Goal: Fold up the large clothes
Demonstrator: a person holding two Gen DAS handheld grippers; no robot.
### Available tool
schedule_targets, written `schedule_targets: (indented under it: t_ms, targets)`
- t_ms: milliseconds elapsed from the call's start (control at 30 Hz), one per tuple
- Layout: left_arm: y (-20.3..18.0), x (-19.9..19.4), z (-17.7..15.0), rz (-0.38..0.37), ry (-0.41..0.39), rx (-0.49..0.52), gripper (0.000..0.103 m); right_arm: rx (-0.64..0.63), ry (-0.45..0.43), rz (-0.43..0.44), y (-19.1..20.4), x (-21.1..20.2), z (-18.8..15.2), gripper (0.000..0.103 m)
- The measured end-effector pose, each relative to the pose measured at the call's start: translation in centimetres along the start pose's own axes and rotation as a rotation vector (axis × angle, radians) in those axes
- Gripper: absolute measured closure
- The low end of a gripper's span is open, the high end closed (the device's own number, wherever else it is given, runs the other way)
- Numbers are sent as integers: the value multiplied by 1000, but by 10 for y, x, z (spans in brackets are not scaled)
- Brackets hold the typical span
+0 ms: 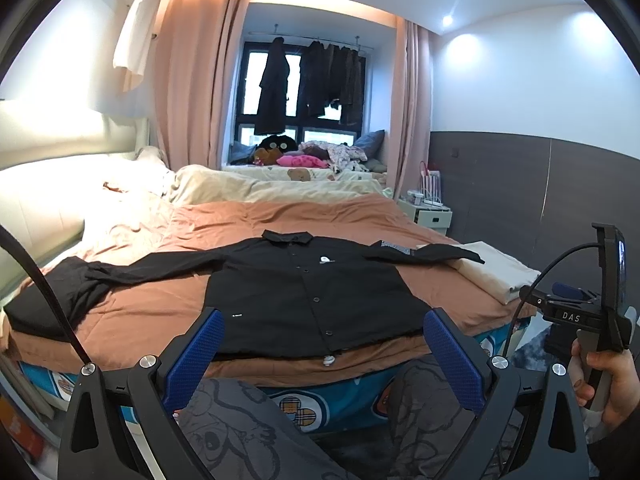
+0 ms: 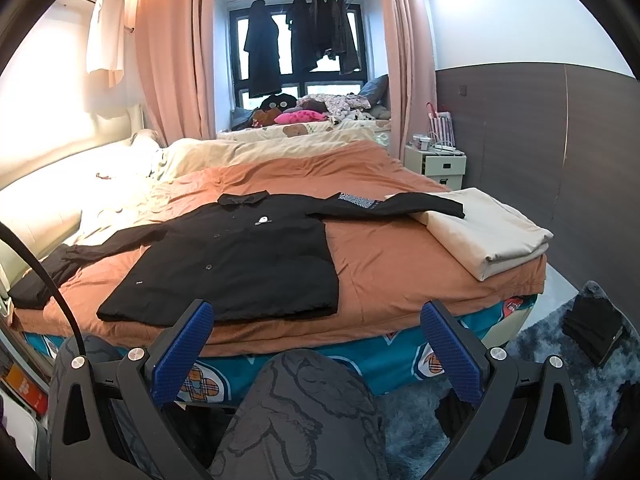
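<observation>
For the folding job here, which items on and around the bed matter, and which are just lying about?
Belongs to the job:
- black button-front shirt spread flat on the orange-brown bedspread
- left tool and right tool, both open

Just lying about:
- folded cream sheet at the bed corner
- pink plush toy by the window
- white bedside cabinet

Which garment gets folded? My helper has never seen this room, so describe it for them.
Start at the bed under the orange-brown cover. The black button-up shirt lies flat on it, front up, sleeves spread to both sides. Unlike the folded cream blanket under its right cuff, it is black, with a collar and a small white chest logo.
</observation>
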State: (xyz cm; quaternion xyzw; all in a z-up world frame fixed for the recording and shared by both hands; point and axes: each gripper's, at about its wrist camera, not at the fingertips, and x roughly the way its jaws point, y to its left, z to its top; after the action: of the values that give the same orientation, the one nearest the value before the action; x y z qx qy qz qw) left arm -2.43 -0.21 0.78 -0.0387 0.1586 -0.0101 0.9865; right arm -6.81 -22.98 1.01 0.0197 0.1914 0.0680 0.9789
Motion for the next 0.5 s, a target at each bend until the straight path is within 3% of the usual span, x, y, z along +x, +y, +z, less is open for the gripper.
schedule_targets:
  t_ms: [500]
  targets:
    - [-1,-1,1,1,-3,0,3,4,-5,-3,-2,-5,-2,0]
